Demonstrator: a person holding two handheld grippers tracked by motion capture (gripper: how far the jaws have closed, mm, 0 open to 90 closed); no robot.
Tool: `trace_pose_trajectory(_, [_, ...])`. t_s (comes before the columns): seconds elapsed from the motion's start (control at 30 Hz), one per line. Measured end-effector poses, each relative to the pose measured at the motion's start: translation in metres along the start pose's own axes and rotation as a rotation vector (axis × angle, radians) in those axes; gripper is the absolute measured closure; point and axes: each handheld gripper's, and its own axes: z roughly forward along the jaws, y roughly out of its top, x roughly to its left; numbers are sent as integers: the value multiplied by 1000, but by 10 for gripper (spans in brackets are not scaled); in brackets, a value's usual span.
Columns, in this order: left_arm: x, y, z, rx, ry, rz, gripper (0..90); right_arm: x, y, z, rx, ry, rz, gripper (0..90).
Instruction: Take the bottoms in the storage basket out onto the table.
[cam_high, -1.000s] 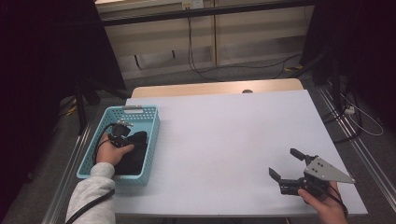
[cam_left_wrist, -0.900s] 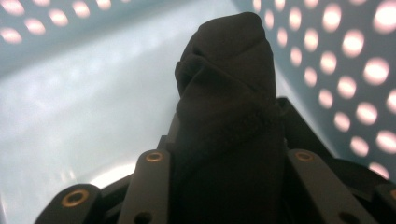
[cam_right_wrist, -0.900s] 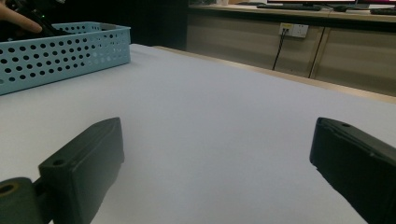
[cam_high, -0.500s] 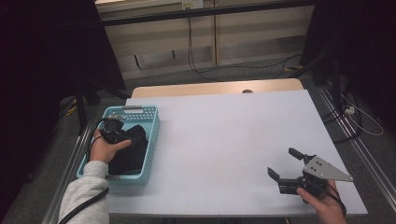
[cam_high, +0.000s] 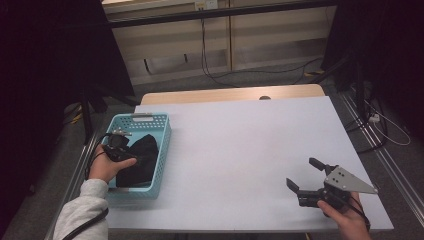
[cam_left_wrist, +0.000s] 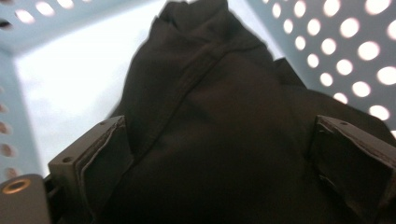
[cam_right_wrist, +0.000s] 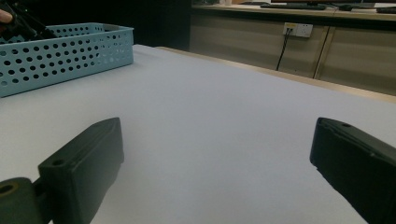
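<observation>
Both left tongs (cam_left_wrist: 219, 163) jaws flank black cloth (cam_left_wrist: 219, 93) in basket (cam_high: 162, 145)

Two black jaws stand wide apart, with a bunched black cloth (cam_left_wrist: 219, 130) between and beyond them, inside a pale blue perforated basket (cam_left_wrist: 355, 51).

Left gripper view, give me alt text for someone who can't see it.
A dark, creased cloth bulges up between the left gripper's two black jaws, which stand wide apart on either side of it. The cloth lies in a light blue basket, whose walls, pierced with round holes, rise behind it; bare pale floor shows at upper left.
</observation>
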Motion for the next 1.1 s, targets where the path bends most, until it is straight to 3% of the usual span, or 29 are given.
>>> trace_pose_trajectory(0.3, [1, -9, 13, 35, 5, -50, 4, 0, 0, 0, 3, 2, -4, 20])
trace_pose_trajectory(0.47, [2, -14, 20, -8, 5, -69, 0, 0, 0, 0, 5, 1, -4, 20])
trace_pose_trajectory(0.8, [-3, -16, 25, 7, 9, -128, 0, 0, -1, 0, 7, 0, -8, 20])
trace_pose_trajectory(0.9, [-4, -15, 26, 10, 14, -130, 0, -1, -1, 0, 4, -1, -7, 21])
trace_pose_trajectory(1.1, [-6, -12, 24, 55, 13, -154, 26, 0, 0, 0, 9, -1, -9, 20])
